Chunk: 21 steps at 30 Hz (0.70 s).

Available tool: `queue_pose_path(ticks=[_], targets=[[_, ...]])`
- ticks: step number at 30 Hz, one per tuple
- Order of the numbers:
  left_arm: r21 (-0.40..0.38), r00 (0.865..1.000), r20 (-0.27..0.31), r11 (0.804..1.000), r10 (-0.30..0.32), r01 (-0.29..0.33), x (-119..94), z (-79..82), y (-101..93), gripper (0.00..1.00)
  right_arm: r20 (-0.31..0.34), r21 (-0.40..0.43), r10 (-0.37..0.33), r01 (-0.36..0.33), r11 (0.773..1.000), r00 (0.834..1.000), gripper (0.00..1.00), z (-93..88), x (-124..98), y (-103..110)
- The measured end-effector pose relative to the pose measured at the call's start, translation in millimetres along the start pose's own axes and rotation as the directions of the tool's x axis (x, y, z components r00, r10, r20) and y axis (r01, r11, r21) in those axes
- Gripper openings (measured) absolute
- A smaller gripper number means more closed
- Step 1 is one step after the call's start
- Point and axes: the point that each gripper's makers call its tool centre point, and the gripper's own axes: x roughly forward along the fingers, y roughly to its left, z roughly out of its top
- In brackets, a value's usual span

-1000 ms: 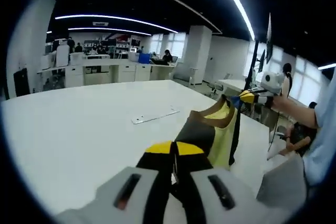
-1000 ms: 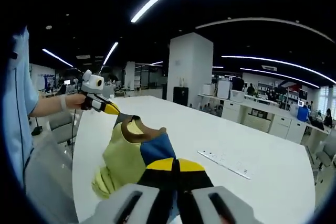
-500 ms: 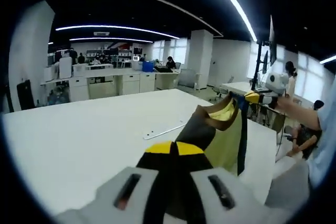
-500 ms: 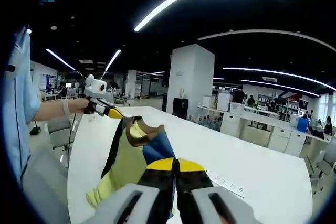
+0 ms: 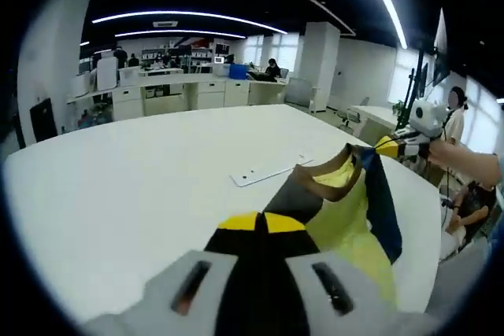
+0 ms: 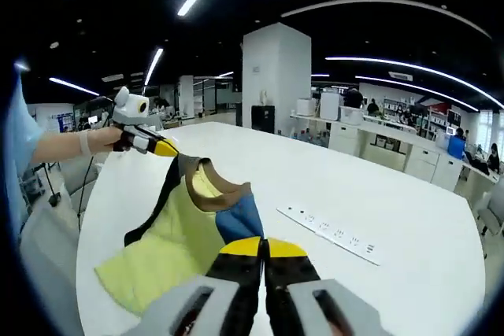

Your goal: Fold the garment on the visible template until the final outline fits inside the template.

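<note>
Left gripper view: the white tabletop (image 5: 118,186) lies broad and bare beyond the left hand-held gripper (image 5: 261,224), clamped on the yellow sleeveless garment with brown collar and dark trim (image 5: 350,210), which stretches to the right hand-held gripper (image 5: 391,144) over the tabletop's near edge.

Right gripper view: the right hand-held gripper (image 6: 262,247) pinches the garment (image 6: 177,234), spread toward the left hand-held gripper (image 6: 164,147); a long white strip (image 6: 329,232) lies farther in.

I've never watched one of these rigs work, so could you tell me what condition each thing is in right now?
Garment: unfolded, held up by two shoulder points, lower part draping toward the table.
Left gripper: shut on the garment.
Right gripper: shut on the garment.
White table: bare where it shows.
White strip: lying flat on the table.
</note>
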Motion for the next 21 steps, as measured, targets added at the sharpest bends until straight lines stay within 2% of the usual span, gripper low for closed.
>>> queue_pose_path(ticks=[5, 14, 21], targets=[[-0.017, 0.998, -0.062, 1.0, 0.025, -0.026, 27.8, -25.8, 14.7, 0.0, -0.043, 0.045, 0.001, 0.001, 0.999, 0.999, 0.0, -22.6, 25.1, -12.7], [-0.046, 0.989, -0.134, 0.996, 0.064, -0.07, 71.2, -59.6, 38.2, 0.0, -0.126, 0.111, 0.0, 0.014, 0.994, 0.992, 0.0, -64.1, 71.8, -34.2], [-0.068, 0.983, -0.174, 0.995, 0.061, -0.074, 88.4, -78.1, 44.8, 0.0, -0.155, 0.137, -0.011, 0.033, 0.99, 0.988, 0.0, -83.4, 90.0, -41.4]])
